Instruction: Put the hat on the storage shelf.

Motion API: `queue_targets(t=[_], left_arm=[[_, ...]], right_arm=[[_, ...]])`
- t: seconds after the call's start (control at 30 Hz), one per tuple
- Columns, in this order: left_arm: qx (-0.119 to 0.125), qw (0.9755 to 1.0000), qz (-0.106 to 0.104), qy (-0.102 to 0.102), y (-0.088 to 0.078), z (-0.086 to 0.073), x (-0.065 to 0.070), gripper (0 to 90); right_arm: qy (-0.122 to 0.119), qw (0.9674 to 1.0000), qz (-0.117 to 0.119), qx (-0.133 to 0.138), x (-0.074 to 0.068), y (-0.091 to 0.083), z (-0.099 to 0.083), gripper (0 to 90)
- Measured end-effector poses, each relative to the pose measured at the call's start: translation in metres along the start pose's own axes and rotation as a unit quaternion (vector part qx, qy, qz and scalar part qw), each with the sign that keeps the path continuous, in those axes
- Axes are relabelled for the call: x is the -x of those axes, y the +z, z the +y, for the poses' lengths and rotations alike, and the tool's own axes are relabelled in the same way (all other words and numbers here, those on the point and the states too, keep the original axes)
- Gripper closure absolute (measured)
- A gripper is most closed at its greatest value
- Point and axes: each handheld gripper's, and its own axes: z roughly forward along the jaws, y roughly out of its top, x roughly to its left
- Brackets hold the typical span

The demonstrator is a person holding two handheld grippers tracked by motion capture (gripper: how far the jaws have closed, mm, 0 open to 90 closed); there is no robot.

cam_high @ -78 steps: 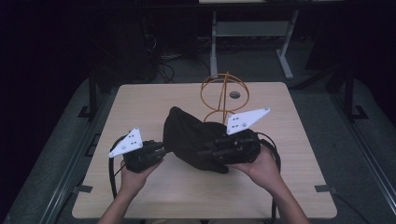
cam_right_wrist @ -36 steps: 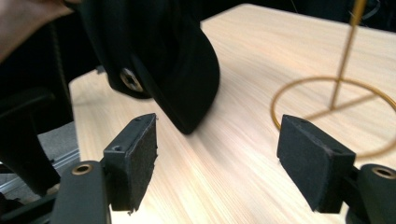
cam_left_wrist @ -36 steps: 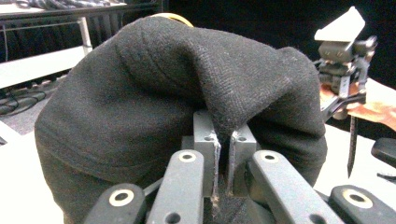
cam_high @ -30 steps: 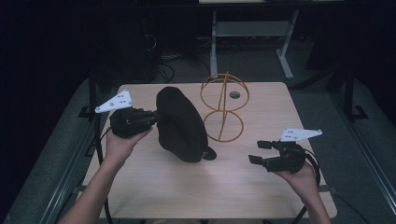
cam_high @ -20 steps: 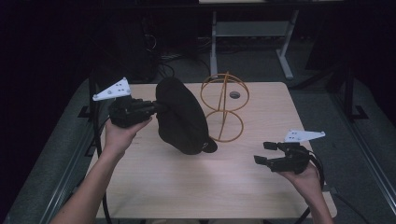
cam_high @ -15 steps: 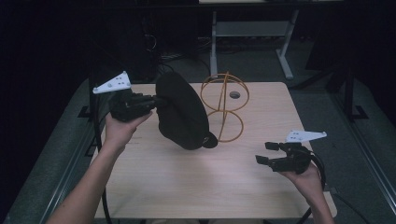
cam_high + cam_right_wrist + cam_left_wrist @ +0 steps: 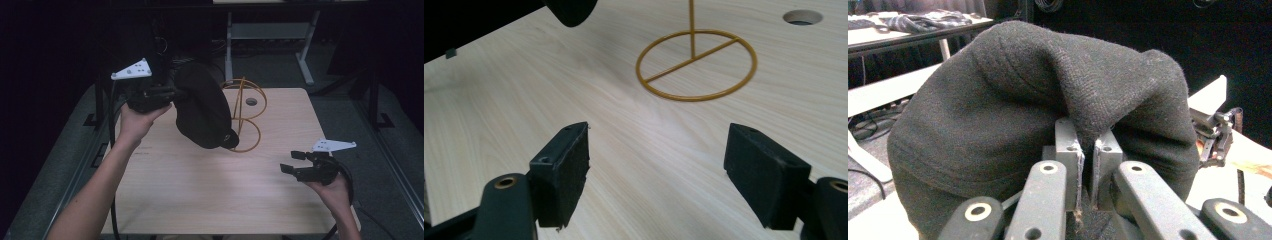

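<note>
The left gripper (image 7: 172, 93) is closed on a fold of a black hat (image 7: 202, 112). In the left gripper view its two jaws stand pressed together, with the woolly cloth of the hat (image 7: 1038, 100) pinched between them. The left hand (image 7: 136, 120) holds this gripper raised above the far left part of the table (image 7: 200, 195), so the hat hangs in the air, clear of the wood, and its lower edge comes in front of a gold wire stand (image 7: 246, 117).

The right gripper (image 7: 295, 162) is open and holds nothing. In the right gripper view its jaws are wide apart, with only bare light wood (image 7: 659, 140) between them. The right hand (image 7: 332, 187) keeps it low near the right front edge of the table, well apart from the hat.

The stand rests upright on the table; its round base ring (image 7: 696, 65) lies flat on the wood, near a round hole (image 7: 802, 17) in the tabletop.

I can read no brand, label or writing on any of these things.
</note>
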Motion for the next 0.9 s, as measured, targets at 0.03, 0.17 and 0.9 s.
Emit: queue_targets(t=[0.03, 0.17, 0.9], left_arm=[[-0.002, 1.0000, 0.000, 0.002, 0.002, 0.002, 0.000, 85.7], [-0.006, 1.0000, -0.003, 0.005, 0.011, 0.011, -0.002, 85.7], [-0.020, 0.9993, -0.027, 0.014, 0.055, 0.060, -0.013, 85.7]], right_arm=[[0.000, 1.0000, 0.000, 0.002, 0.001, 0.000, -0.001, 25.8], [0.005, 1.0000, -0.003, 0.000, 0.005, -0.001, -0.002, 25.3], [0.009, 0.9996, -0.025, 0.009, 0.011, -0.011, -0.010, 24.9]])
